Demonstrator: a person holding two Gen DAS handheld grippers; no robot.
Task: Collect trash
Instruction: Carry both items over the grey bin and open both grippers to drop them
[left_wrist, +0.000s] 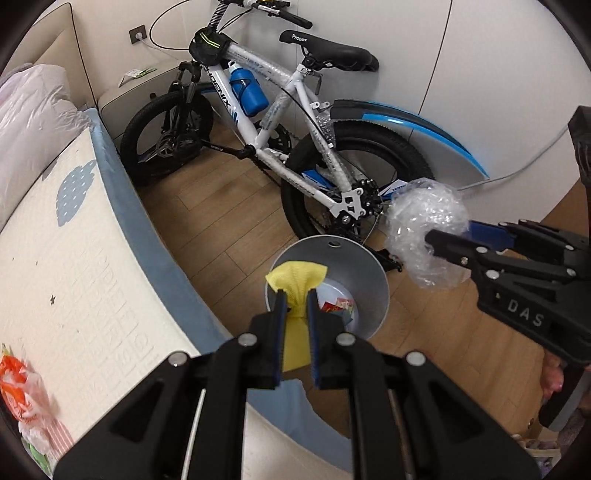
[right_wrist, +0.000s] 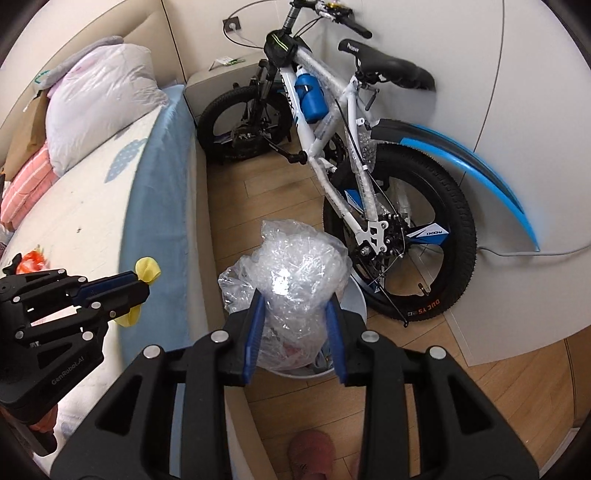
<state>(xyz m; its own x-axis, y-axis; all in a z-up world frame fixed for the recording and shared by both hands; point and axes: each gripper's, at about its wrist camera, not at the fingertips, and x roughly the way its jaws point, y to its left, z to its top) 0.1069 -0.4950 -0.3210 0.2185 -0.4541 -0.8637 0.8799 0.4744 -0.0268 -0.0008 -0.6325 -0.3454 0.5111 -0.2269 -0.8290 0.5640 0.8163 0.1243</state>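
My left gripper (left_wrist: 295, 295) is shut on a yellow cloth scrap (left_wrist: 297, 280) and holds it above the near rim of a grey trash bin (left_wrist: 365, 273) on the floor. The bin holds colourful wrappers (left_wrist: 338, 306). My right gripper (right_wrist: 295, 295) is shut on a wad of clear bubble wrap (right_wrist: 295, 273), held above the same bin (right_wrist: 356, 295). In the left wrist view the right gripper (left_wrist: 432, 240) holds the wrap (left_wrist: 424, 221) to the right of the bin. In the right wrist view the left gripper (right_wrist: 142, 282) with the yellow scrap (right_wrist: 147, 269) is at the left.
A bed (left_wrist: 74, 258) with a blue-edged mattress lies on the left, with an orange-and-white wrapper (left_wrist: 18, 387) on it. A white and blue bicycle (left_wrist: 280, 140) stands behind the bin against the wall. Pillows (right_wrist: 99, 92) lie on the bed. A pink slipper (right_wrist: 314, 454) lies on the wooden floor.
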